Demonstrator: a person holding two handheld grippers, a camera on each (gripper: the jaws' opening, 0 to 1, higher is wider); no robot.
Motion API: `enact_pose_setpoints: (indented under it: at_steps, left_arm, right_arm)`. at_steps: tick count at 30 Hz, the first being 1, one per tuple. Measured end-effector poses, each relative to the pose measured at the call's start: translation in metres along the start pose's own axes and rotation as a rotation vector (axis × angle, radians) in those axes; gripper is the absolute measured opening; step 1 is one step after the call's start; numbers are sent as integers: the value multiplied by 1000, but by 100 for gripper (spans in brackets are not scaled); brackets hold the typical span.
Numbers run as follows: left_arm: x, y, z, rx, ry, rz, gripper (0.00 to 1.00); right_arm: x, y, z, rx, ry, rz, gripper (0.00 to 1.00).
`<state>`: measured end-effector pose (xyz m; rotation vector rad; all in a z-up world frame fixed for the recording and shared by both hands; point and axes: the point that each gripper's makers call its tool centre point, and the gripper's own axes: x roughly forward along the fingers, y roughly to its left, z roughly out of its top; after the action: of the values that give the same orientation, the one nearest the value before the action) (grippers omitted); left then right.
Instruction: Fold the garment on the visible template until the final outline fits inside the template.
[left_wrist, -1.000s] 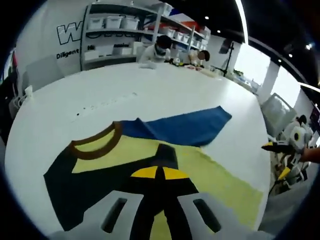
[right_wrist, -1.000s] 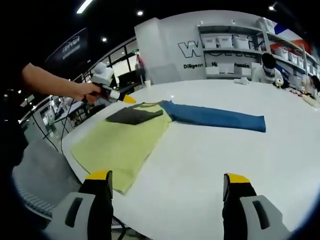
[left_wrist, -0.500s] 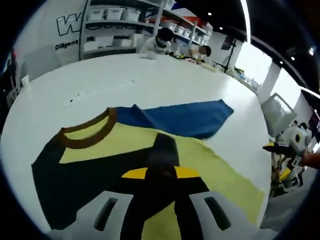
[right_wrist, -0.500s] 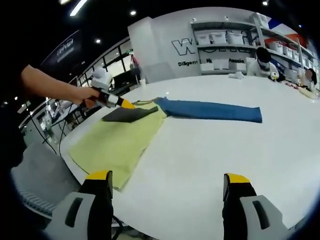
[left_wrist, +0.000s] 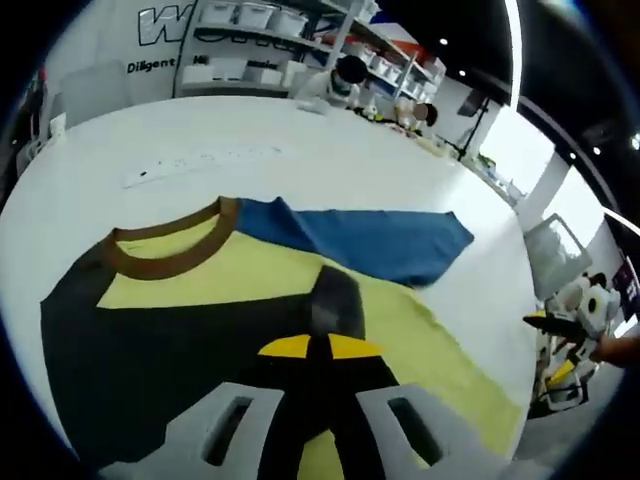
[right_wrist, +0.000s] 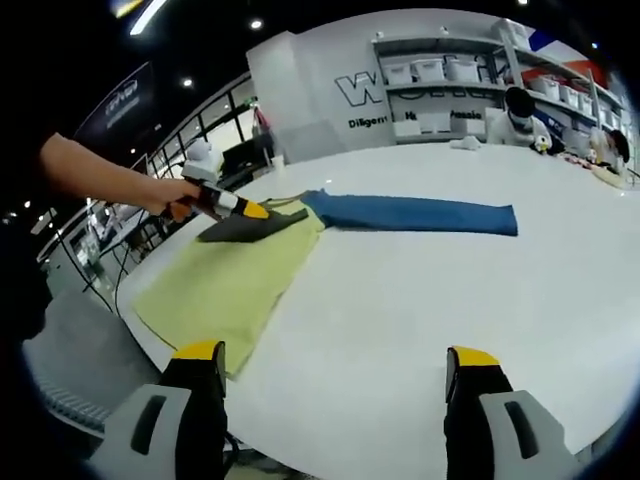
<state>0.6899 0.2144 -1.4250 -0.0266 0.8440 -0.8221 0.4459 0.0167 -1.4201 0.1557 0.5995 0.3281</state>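
Note:
A yellow shirt (left_wrist: 250, 285) with a brown collar (left_wrist: 165, 262) lies flat on the white table (left_wrist: 250, 150). Its blue sleeve (left_wrist: 370, 240) stretches away to the right, and its dark sleeve (left_wrist: 130, 350) is folded over the body. My left gripper (left_wrist: 310, 347) is shut on the dark sleeve's fabric. In the right gripper view a hand holds the left gripper (right_wrist: 245, 208) at the dark sleeve (right_wrist: 250, 227), which rises in a small peak above the yellow body (right_wrist: 225, 285), with the blue sleeve (right_wrist: 420, 213) beyond. My right gripper (right_wrist: 335, 360) is open over bare table; the right gripper (left_wrist: 548, 322) shows past the table's edge.
People sit at the table's far end (left_wrist: 345, 80) (right_wrist: 520, 110), in front of shelves with white bins (left_wrist: 250, 40) (right_wrist: 440, 90). The table's rounded edge (right_wrist: 130, 330) runs close to the shirt's hem, with a grey chair (right_wrist: 70, 350) beyond it.
The left gripper stays shut on the dark sleeve and has drawn it up a little over the yellow body. The right gripper remains open and has barely moved.

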Motion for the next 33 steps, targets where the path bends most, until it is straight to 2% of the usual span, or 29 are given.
enact_pose_setpoints:
  at_steps: [1, 4, 9, 14, 16, 18, 20, 22, 24, 27, 29, 32, 33]
  left_arm:
    - [1, -5, -3, 9, 10, -25, 2]
    - [-2, -15, 1, 44, -9, -48, 2]
    - [-7, -44, 11, 119, -51, -151, 2]
    - [-12, -63, 13, 123, -54, -214, 5]
    - [-15, -65, 16, 153, -77, -209, 12]
    - [-17, -62, 18, 150, -93, -200, 16]
    - [-18, -60, 20, 143, -99, -197, 17]
    - [-20, -55, 22, 169, -116, -175, 17]
    - [-24, -53, 25, 201, -133, -166, 17]
    - [-31, -55, 31, 191, -156, -179, 21]
    - [-31, -56, 33, 227, -174, -180, 18]
    - [-36, -52, 30, 348, -172, -119, 7]
    - [-38, -54, 30, 364, -176, -119, 3]
  right_arm:
    - [0, 0, 0, 0, 1, -1, 89]
    - [1, 2, 1, 2, -2, -2, 89]
    - [3, 4, 0, 0, 3, 1, 89]
    - [6, 6, 5, 7, -8, 5, 89]
    - [6, 6, 6, -2, -5, 7, 89]
    - [6, 4, 9, -6, -8, 7, 89]
    - [6, 3, 13, -1, -15, 9, 90]
    - [5, 5, 22, 12, -59, 20, 92]
    - [5, 4, 25, -4, -56, 22, 93]
    - [5, 0, 29, -35, -57, 18, 92]
    - [4, -1, 35, -55, -67, 20, 89]
    - [4, -8, 40, -109, -62, 8, 84]
    - [4, -9, 42, -110, -62, 7, 83]
